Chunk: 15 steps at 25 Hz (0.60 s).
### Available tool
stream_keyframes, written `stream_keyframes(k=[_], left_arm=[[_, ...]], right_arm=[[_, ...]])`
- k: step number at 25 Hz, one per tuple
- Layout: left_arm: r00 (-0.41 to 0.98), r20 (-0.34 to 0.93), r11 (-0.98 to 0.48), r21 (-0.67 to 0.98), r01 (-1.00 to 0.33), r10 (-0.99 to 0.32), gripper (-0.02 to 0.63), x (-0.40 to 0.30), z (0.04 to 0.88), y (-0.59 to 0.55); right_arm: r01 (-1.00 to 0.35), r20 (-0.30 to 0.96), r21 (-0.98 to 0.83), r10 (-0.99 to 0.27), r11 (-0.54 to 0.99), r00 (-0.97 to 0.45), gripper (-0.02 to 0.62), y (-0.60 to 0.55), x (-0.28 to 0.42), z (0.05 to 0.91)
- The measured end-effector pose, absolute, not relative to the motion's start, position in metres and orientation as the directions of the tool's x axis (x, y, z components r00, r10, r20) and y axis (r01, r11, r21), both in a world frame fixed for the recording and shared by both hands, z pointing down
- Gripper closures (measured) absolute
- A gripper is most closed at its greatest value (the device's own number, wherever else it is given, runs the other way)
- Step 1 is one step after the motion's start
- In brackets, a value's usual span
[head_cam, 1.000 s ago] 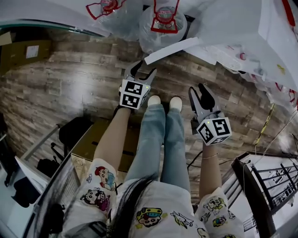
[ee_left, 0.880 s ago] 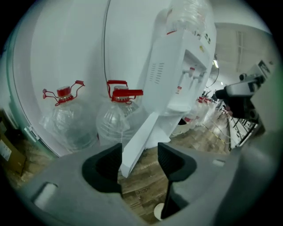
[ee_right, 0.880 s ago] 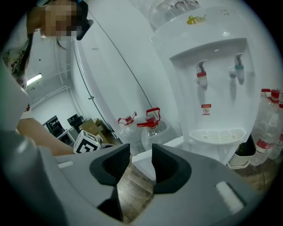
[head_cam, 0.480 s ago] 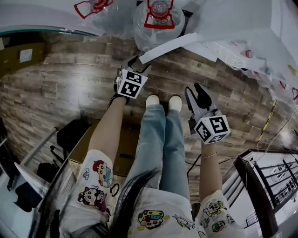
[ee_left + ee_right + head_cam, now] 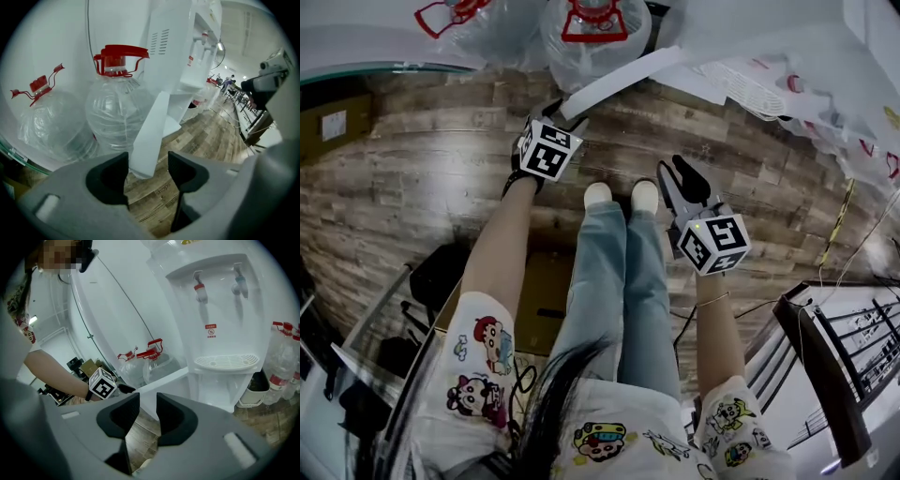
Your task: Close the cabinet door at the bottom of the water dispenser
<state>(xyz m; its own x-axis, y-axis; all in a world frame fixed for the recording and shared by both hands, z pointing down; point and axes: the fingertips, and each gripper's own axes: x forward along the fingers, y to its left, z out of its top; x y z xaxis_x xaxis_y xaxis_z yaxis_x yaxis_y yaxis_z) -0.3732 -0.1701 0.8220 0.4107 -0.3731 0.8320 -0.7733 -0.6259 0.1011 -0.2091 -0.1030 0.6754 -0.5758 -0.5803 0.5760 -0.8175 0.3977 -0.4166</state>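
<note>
Brown wood-plank floor (image 5: 422, 178). Standing on it: clear red-capped water jug (image 5: 595, 37), second jug (image 5: 478, 28) just beside, white water dispenser (image 5: 220, 333) next to them, pale bin (image 5: 251, 399) at the dispenser's base. Pair of white shoes (image 5: 598, 195) mid-floor. Cardboard box (image 5: 337, 122) far left. Thin cable (image 5: 839, 230) trailing at right.

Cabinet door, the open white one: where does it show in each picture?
Head view: cabinet door, top centre, a slanting white strip.
Left gripper view: door, centre, a tall tilted panel.
Right gripper view: door, lower centre.
Shared landmark: the red-capped water bottle behind it.
</note>
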Motion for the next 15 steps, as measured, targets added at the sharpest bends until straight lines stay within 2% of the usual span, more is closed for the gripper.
stream_keyframes(k=[3,6,11,15], left_arm=[[0.404,0.838,-0.62,0.103,-0.778,-0.367,0.347,-0.373,0.824,-0.169],[0.39,0.843,-0.608,0.097,-0.788,-0.37,0.404,-0.374,0.825,-0.168],[0.387,0.853,-0.619,0.099,-0.779,-0.351,0.416,-0.368,0.826,-0.156],[0.39,0.86,-0.615,0.117,-0.78,-0.33,0.426,-0.356,0.827,-0.139]], right_arm=[[-0.817,0.579,-0.424,-0.576,0.391,-0.577,0.495,-0.1,-0.209,0.677],[-0.822,0.579,-0.422,-0.583,0.383,-0.569,0.526,-0.098,-0.208,0.677],[-0.844,0.59,-0.406,-0.605,0.352,-0.535,0.583,-0.097,-0.201,0.678],[-0.857,0.594,-0.4,-0.621,0.324,-0.512,0.584,-0.092,-0.196,0.679]])
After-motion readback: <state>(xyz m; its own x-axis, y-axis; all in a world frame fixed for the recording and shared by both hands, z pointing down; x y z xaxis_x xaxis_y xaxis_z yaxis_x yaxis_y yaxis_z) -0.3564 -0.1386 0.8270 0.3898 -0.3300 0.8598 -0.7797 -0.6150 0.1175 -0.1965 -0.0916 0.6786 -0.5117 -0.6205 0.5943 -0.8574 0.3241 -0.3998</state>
